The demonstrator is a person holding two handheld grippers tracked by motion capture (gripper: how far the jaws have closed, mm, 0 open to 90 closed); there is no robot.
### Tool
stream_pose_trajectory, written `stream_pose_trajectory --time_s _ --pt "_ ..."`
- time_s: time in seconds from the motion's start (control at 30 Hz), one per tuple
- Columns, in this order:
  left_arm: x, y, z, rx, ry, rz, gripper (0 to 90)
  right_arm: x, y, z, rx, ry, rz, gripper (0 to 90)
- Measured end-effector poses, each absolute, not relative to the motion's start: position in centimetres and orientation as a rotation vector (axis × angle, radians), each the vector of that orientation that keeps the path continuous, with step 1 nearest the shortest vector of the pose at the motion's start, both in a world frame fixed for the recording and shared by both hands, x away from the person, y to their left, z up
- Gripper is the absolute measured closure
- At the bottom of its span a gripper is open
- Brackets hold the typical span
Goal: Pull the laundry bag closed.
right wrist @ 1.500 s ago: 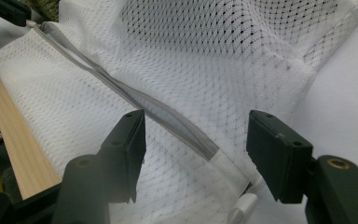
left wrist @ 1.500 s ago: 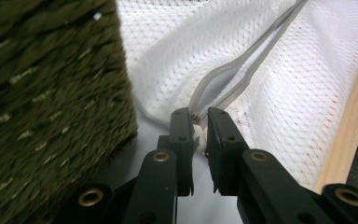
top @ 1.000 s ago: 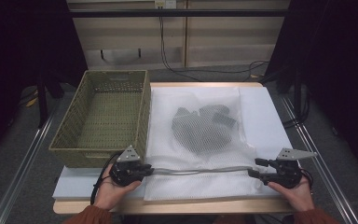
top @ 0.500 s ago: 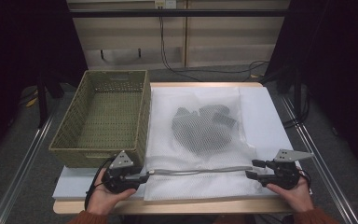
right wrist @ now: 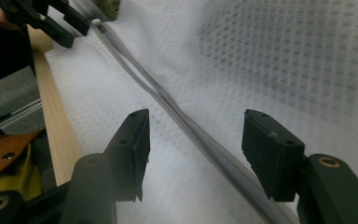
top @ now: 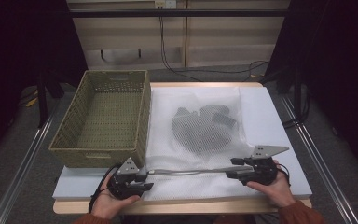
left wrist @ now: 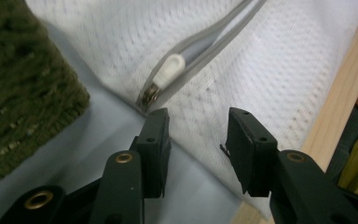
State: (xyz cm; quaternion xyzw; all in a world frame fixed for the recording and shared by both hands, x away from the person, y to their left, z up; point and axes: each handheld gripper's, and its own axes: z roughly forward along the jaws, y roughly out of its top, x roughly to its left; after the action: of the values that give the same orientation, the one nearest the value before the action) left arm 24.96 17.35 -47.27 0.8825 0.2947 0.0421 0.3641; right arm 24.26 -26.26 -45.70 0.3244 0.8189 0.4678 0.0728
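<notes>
left gripper (left wrist: pixel 198 140): released, jaws just closed a little, nothing pinched, lower centre | right gripper (right wrist: pixel 193 154): released, straddling zip, lower centre | one zip pull (left wrist: pixel 170 71) above left jaws | one mesh bag (top: pixel 200 126) mid-table | one basket (top: pixel 103 116) left | no writing legible
</notes>
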Motion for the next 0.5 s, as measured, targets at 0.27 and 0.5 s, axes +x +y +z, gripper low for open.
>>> stream_pose_trajectory --time_s 0.27,0.5 --pt "24.9 17.4 -47.3 2.286 0.735 0.156 83.0 26.3 -21.3 -45.5 0.874 2.541 1.425 38.7" --pt "25.1 17.4 -47.2 2.280 0.727 0.123 89.1 27.8 -17.1 -45.9 0.791 2.602 1.462 37.8"
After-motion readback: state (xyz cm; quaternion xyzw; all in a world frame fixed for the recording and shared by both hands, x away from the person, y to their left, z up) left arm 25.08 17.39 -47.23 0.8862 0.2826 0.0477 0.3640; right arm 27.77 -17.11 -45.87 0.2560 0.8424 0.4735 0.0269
